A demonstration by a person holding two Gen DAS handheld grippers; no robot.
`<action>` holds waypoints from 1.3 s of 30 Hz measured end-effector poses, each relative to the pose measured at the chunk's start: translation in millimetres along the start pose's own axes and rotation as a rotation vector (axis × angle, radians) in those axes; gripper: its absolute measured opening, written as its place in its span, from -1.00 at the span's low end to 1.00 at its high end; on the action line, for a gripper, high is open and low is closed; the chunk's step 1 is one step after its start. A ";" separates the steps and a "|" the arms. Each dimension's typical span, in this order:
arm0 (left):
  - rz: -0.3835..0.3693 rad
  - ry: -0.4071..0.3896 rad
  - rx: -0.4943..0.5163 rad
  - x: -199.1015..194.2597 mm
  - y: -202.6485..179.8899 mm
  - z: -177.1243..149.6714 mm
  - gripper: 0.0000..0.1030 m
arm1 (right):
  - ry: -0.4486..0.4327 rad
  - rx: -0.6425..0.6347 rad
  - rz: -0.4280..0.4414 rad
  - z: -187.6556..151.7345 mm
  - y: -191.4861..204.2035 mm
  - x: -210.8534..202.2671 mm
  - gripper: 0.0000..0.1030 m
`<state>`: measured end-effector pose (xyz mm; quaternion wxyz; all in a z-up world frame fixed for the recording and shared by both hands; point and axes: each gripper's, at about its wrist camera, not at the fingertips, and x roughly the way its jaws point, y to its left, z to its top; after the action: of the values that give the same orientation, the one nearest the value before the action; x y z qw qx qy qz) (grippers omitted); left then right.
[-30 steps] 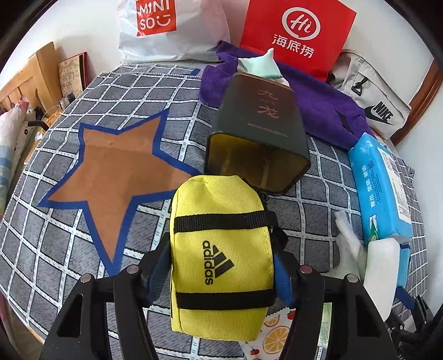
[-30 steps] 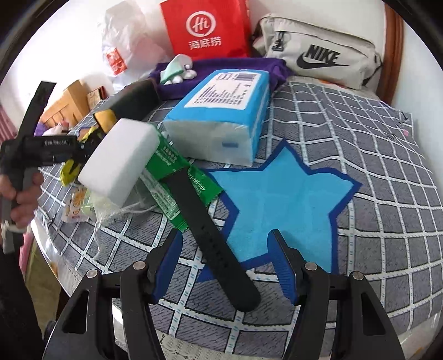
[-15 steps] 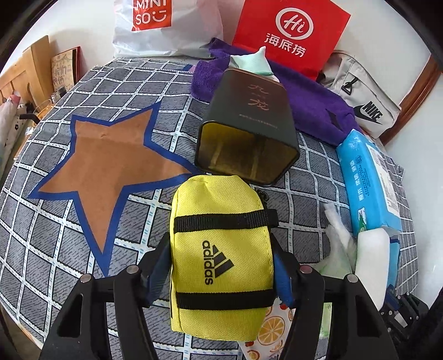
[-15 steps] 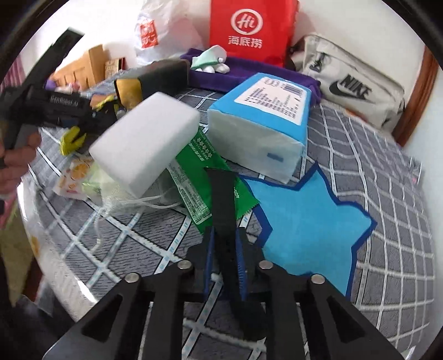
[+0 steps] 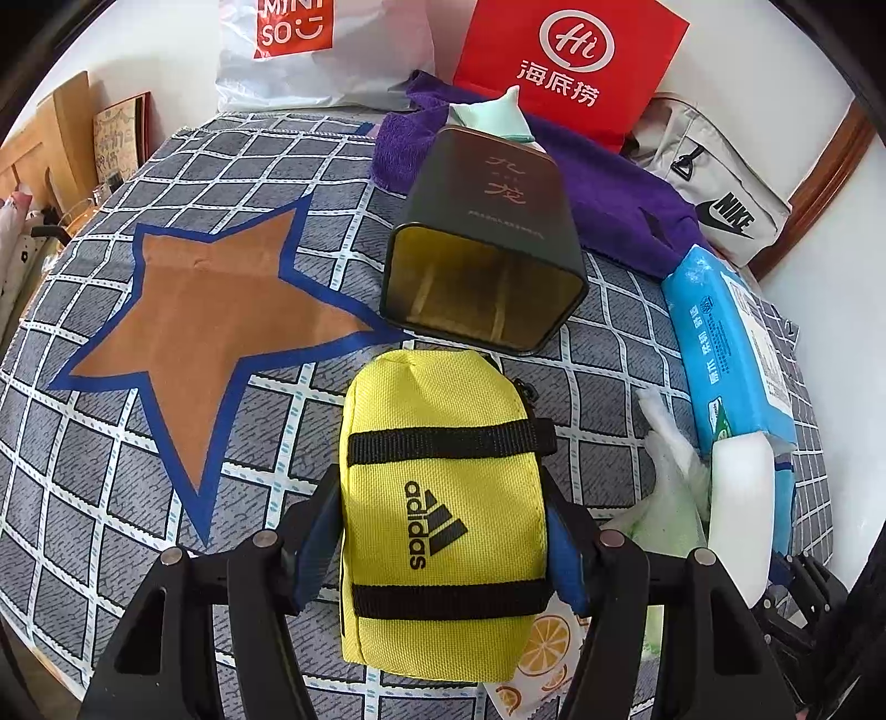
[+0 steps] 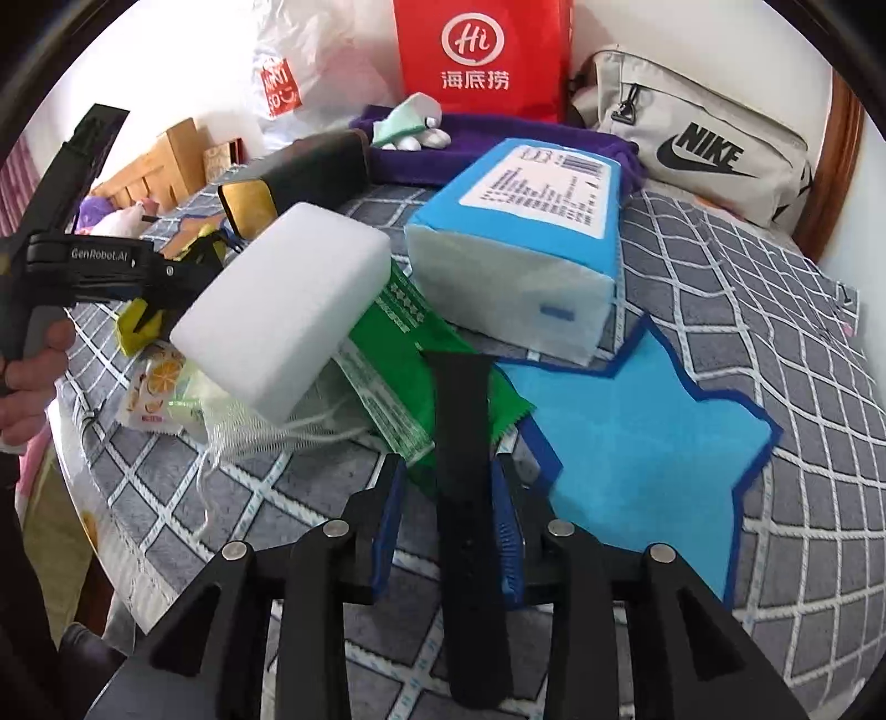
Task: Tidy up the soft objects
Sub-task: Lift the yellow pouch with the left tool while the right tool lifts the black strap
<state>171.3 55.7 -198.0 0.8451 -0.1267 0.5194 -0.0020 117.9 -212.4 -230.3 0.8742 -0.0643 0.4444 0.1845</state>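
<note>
My left gripper (image 5: 443,531) is shut on a yellow adidas pouch (image 5: 440,515), held above the cloth just in front of the open mouth of a dark tin (image 5: 484,260) lying on its side. My right gripper (image 6: 449,512) has a black strap (image 6: 462,476) between its blue pads (image 6: 508,540); the jaws stand a little apart beside the strap. A white sponge block (image 6: 285,315), a green packet (image 6: 407,365) and a blue tissue pack (image 6: 526,243) lie ahead of it. The left gripper also shows in the right wrist view (image 6: 166,277).
A checked cloth with an orange star (image 5: 216,327) and a blue star (image 6: 648,448) covers the table. At the back are a purple towel (image 5: 609,194), a red bag (image 5: 565,66), a MINISO bag (image 5: 310,50) and a Nike pouch (image 6: 703,144). A fruit-print packet (image 6: 152,399) lies near the front edge.
My right gripper closed around the black strap, then its jaws parted a little. My left gripper kept the yellow pouch and moved closer to the tin's mouth.
</note>
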 end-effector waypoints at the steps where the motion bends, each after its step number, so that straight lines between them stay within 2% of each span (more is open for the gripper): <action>1: -0.003 -0.001 -0.004 -0.2 0.1 -0.4 0.21 | -0.008 -0.005 0.002 0.6 -0.2 0.7 -0.58; 6: -0.020 -0.007 -0.002 -4.2 1.7 -3.2 0.18 | -0.013 0.044 0.042 2.7 -13.0 -2.6 -0.63; 20: -0.029 -0.079 -0.013 -48.8 10.9 2.7 0.14 | -0.066 0.078 0.014 8.3 -16.4 -51.4 -0.62; 27: -0.038 -0.105 -0.011 -64.1 6.0 13.1 0.09 | -0.123 0.079 0.028 28.5 -16.9 -73.4 -0.62; 36: -0.036 -0.145 -0.001 -81.3 -3.2 34.0 0.08 | -0.158 0.092 0.020 57.0 -26.0 -83.2 -0.62; 39: -0.042 -0.150 0.011 -81.7 -10.0 42.1 0.08 | -0.173 0.108 0.043 68.5 -29.9 -83.3 -0.62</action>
<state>171.9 65.9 -106.2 0.8821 -0.1328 0.4517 -0.0130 136.1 -243.1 -124.3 0.9073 0.0087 0.3779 0.1841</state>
